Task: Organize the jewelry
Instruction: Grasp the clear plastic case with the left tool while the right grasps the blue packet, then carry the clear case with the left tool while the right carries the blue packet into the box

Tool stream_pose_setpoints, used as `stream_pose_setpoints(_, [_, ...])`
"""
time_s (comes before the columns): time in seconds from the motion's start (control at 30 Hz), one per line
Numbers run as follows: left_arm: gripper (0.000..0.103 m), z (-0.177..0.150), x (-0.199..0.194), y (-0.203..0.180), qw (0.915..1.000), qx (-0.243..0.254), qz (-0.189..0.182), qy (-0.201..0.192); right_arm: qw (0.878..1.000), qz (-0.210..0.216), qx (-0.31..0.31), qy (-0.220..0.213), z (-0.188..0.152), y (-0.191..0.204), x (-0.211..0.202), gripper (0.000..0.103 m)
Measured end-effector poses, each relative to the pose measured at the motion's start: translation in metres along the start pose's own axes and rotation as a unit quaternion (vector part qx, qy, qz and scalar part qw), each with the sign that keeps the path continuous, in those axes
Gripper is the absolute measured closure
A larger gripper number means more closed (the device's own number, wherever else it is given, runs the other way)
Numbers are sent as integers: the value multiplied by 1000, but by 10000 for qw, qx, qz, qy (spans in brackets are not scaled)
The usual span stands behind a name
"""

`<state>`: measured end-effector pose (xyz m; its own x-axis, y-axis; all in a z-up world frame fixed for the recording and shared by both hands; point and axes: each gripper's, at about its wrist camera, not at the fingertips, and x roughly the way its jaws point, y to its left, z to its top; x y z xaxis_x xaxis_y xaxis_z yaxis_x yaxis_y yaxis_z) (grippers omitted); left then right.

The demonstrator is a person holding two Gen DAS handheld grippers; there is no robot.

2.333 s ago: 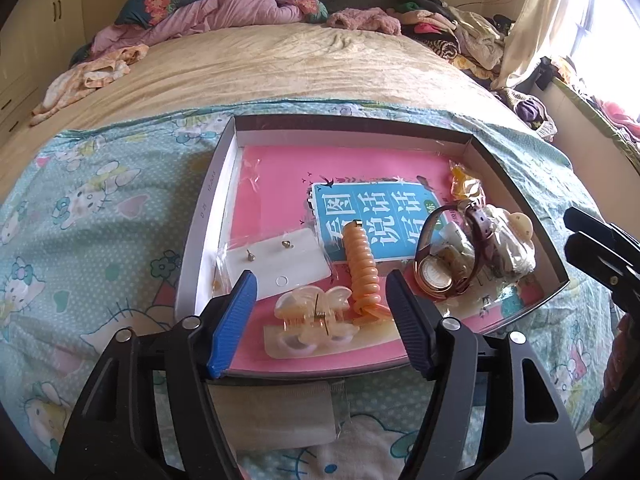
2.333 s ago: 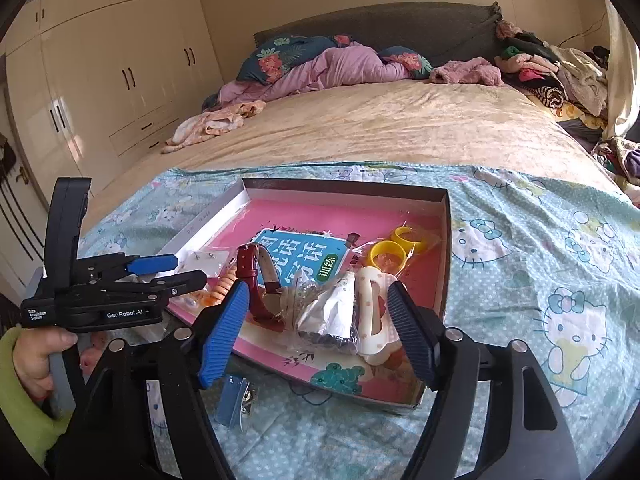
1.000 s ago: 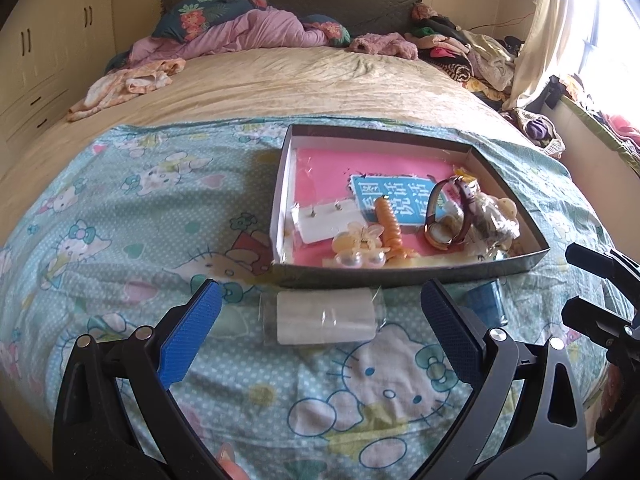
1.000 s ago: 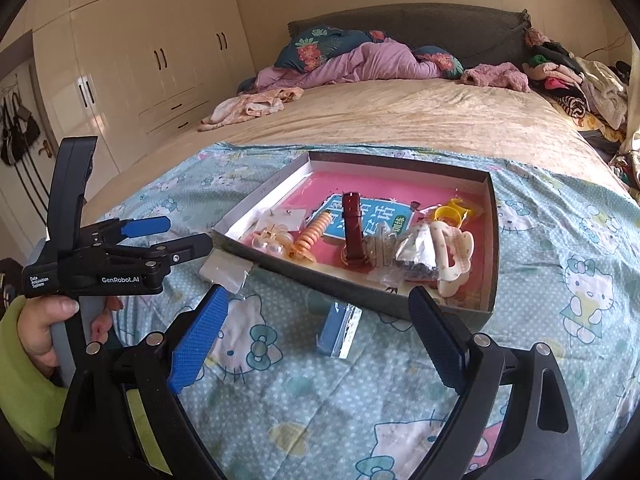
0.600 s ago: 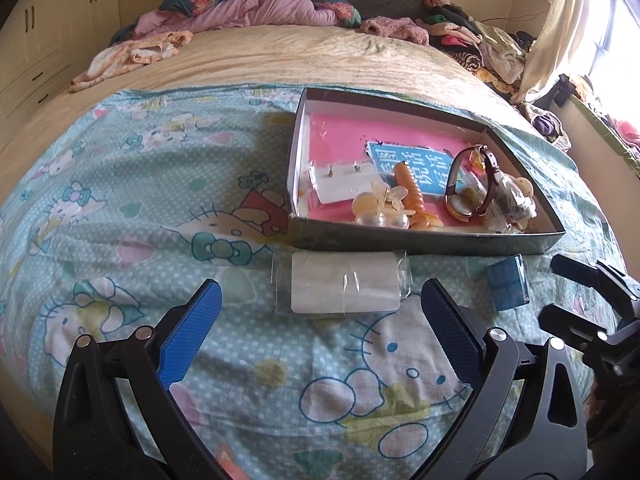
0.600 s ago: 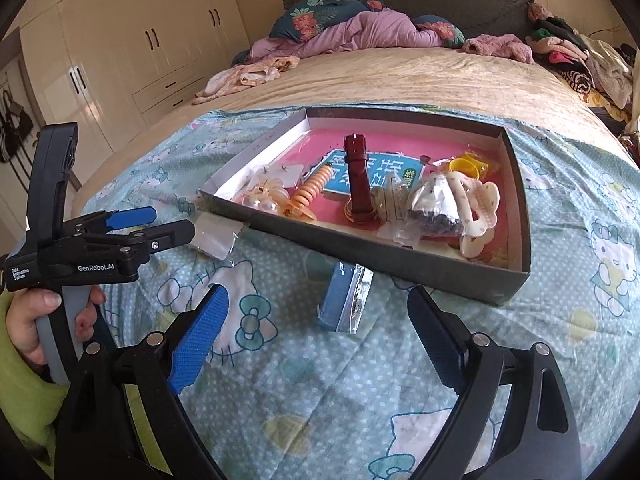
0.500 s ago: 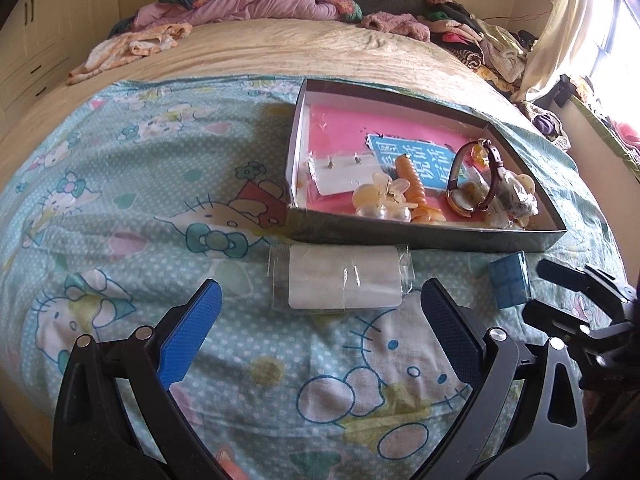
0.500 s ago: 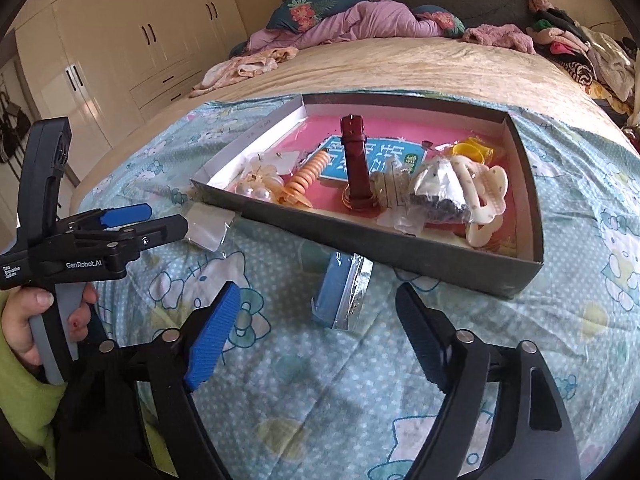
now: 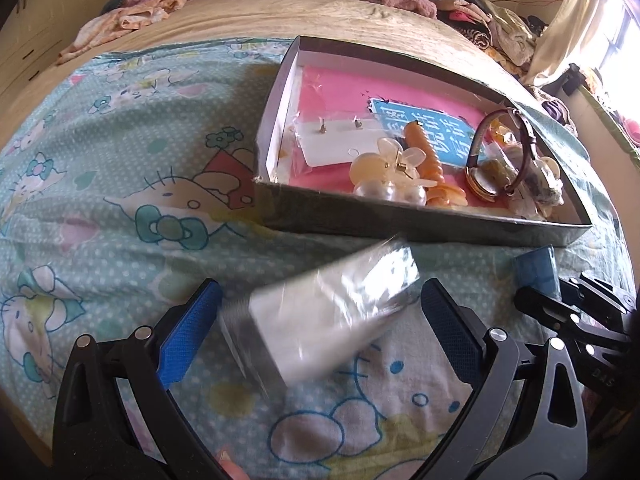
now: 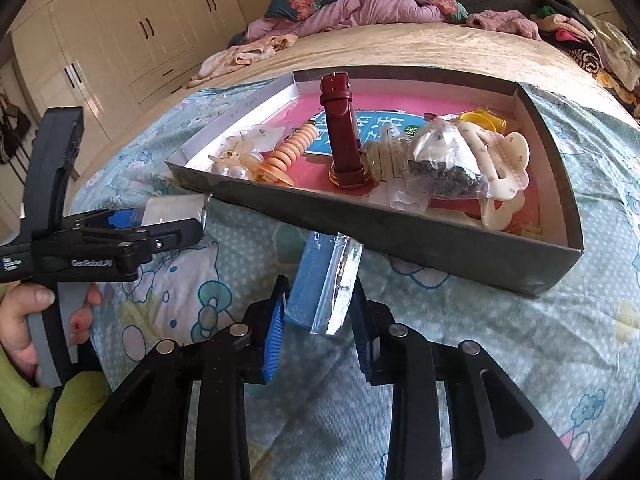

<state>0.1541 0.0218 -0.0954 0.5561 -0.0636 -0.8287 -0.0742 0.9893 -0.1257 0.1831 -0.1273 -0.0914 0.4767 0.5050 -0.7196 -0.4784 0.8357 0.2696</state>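
A dark box [image 9: 400,226] [image 10: 400,236] with a pink lining sits on the cartoon-print sheet. It holds a maroon-strap watch [image 10: 340,132] [image 9: 500,156], an orange spiral tie [image 9: 424,152], a pearl hair clip [image 9: 388,176] and an earring card [image 9: 340,144]. In front of the box, a blue card in a clear bag [image 10: 320,292] [image 9: 536,268] stands on edge. My right gripper [image 10: 318,320] is closing on it, and both pads touch its sides. My left gripper [image 9: 320,334] [image 10: 160,224] stands open, with a white card in a clear bag [image 9: 328,308] tilted and blurred between its fingers.
A cream hair claw [image 10: 504,168] and a bag of dark beads [image 10: 440,164] fill the box's right end. Pillows and crumpled clothes [image 10: 360,4] lie at the head of the bed. Wardrobe doors [image 10: 120,32] stand to the left. A hand [image 10: 36,320] holds the left gripper.
Both grippers have sunk toward the sheet. The right jaws have narrowed from wide open onto the blue packet. The white packet has tilted between the left fingers.
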Motion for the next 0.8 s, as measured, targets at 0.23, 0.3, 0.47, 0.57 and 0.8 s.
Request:
stream_pose_setpoints(0.23, [22,-2,1,-4,9999,36,62,-93,9998,101,-69,-144,3,2,-12,76])
stream_pose_setpoints(0.3, [47,-6,-5,-8,9998,115,-42,-146,9997,122,-74,-183,4,1,-17,76])
stream_pose_setpoints(0.47, [90,-15,-16,-18,9991,313,-230,-158,9994,159,-69,-294,6,3,-27,76])
stream_pose_setpoints(0.57, [91,-17,-24,-20,9987,306,-334,-216,9992,173,-78,-365,7,4,-34,76])
stream_pose_setpoints(0.8, [92,-3,-56,-32,9960,385,-514,-613,9980,166,-111,-604,13,1,-56,76])
